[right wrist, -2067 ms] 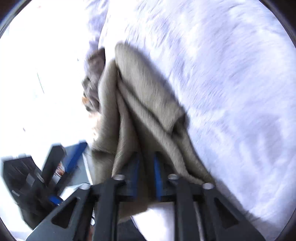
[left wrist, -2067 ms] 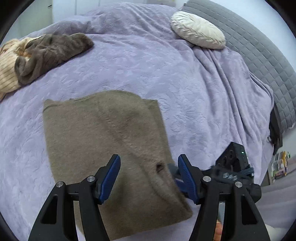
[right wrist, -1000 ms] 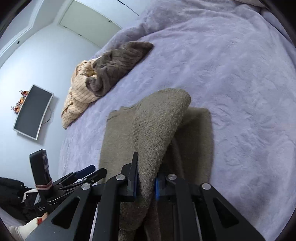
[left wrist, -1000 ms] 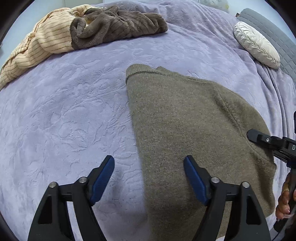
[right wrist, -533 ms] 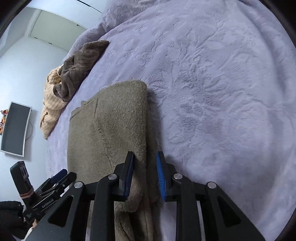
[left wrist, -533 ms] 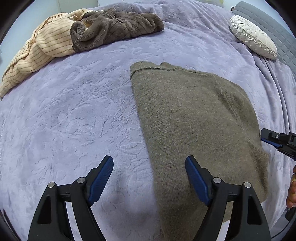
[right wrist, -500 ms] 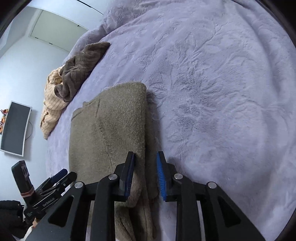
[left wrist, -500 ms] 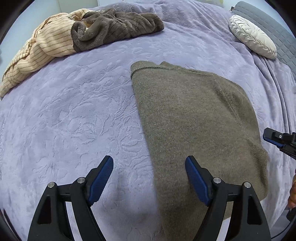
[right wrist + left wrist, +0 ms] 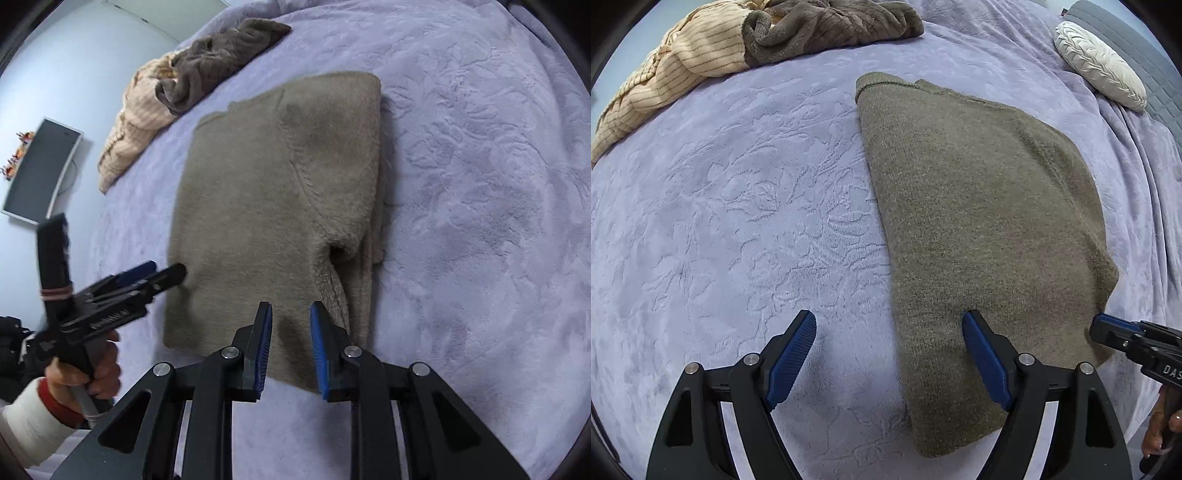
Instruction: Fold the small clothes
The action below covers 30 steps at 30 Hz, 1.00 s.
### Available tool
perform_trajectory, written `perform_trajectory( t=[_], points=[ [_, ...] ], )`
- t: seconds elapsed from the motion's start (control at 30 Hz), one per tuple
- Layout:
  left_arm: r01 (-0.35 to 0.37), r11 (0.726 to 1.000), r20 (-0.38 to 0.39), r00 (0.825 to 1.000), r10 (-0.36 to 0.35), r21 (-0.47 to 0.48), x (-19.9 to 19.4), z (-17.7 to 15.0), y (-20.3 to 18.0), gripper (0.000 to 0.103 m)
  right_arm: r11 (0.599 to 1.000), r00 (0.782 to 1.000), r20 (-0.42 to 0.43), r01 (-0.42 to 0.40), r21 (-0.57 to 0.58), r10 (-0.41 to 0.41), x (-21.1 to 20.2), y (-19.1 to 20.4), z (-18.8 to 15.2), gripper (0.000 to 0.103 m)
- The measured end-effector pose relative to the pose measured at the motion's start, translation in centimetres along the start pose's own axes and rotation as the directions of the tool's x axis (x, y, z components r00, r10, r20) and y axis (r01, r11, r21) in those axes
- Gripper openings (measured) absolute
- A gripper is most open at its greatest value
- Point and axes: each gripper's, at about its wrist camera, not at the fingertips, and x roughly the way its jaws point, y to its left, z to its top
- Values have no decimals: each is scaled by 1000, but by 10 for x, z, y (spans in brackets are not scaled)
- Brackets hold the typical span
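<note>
1. Since a second back: the right gripper [image 9: 291, 341] has let go of the sleeve fold it was carrying; that fold now lies flat on the sweater [image 9: 979, 221]. The left gripper [image 9: 889, 354] has drifted toward the sweater's near left edge.
2. Sweater: olive knit, folded to a narrow rectangle, lying flat mid-blanket [image 9: 738, 221], collar end far from the camera. In the right view a cuff [image 9: 334, 291] pokes out near the lower right corner, with a small dark pucker above it.
3. Right jaws: narrow, closing a little, nothing between the pads; they hang just above the sweater's near hem.
4. Left jaws: wide and opening, straddling the left edge; one pad over knit, the other over blanket. No grip.
5. Other clothes [image 9: 757, 40] lie piled at the far edge; pillow [image 9: 1100, 81] far right, well apart.
6. Risks, judged: pinching blanket together with hem would drag the bedding on the next fold; grabbing one layer only would peel the stack open; the loose cuff could slip out and spoil the shape.
</note>
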Motion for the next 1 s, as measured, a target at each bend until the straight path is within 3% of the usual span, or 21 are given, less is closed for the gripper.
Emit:
perform_trajectory(
  t=[0.07, 0.17, 0.83, 0.9, 1.0],
  points=[
    [3, 1000, -3, 1000, -3, 3, -1, -1, 0, 87, 999, 999, -23, 30, 19, -30, 11, -14, -5, 17],
    [3, 1000, -11, 1000, -3, 16, 0, -6, 1, 87, 996, 1000, -11, -12, 86, 13, 8, -26, -7, 16],
    [9, 1000, -47, 999, -8, 5, 13, -20, 3, 87, 998, 1000, -29, 8, 67, -6, 18, -21, -8, 17],
    [-12, 1000, -59, 998, 12, 3, 15, -20, 4, 102, 998, 1000, -29, 6, 69, -4, 18, -22, -8, 18],
    [-13, 1000, -66, 998, 12, -8, 18, -20, 8, 102, 997, 1000, -27, 2, 71, 0, 18, -22, -8, 18]
  ],
)
